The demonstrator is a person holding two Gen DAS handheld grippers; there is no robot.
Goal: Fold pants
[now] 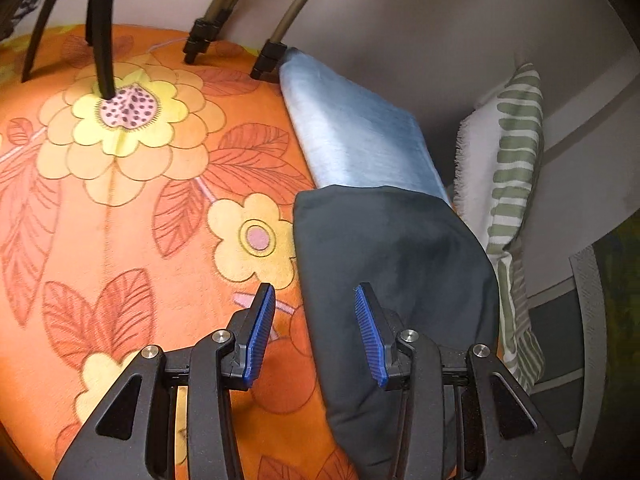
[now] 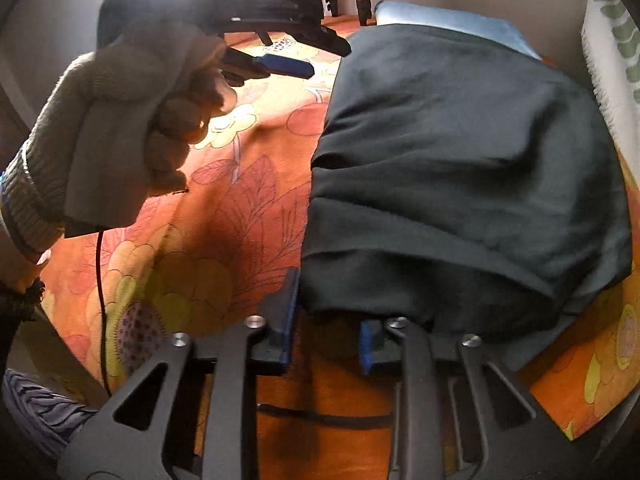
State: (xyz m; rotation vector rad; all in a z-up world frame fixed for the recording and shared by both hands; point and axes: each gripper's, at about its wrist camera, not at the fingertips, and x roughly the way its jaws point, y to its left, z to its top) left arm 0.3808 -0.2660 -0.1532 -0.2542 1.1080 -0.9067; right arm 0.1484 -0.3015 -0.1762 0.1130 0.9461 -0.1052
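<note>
Folded pants (image 2: 460, 168) rest compact on bedspread (image 1: 120, 240) — we hold left gripper (image 1: 316, 336) and right gripper (image 2: 328, 320) released, apparently finished.

floral orange bedspread (image 1: 120, 208) | blue pillow (image 1: 360, 132) | green-striped white cushion (image 1: 508, 168) | tripod legs (image 1: 224, 20)

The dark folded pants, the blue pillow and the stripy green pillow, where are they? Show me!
dark grey folded fabric pants (image 2: 460, 168), right wrist view, middle of the top fold.
light blue rectangular pillow (image 1: 360, 136), left wrist view, middle of its face.
green-and-white striped fringed pillow (image 1: 516, 152), left wrist view, on the green stripes.
</note>
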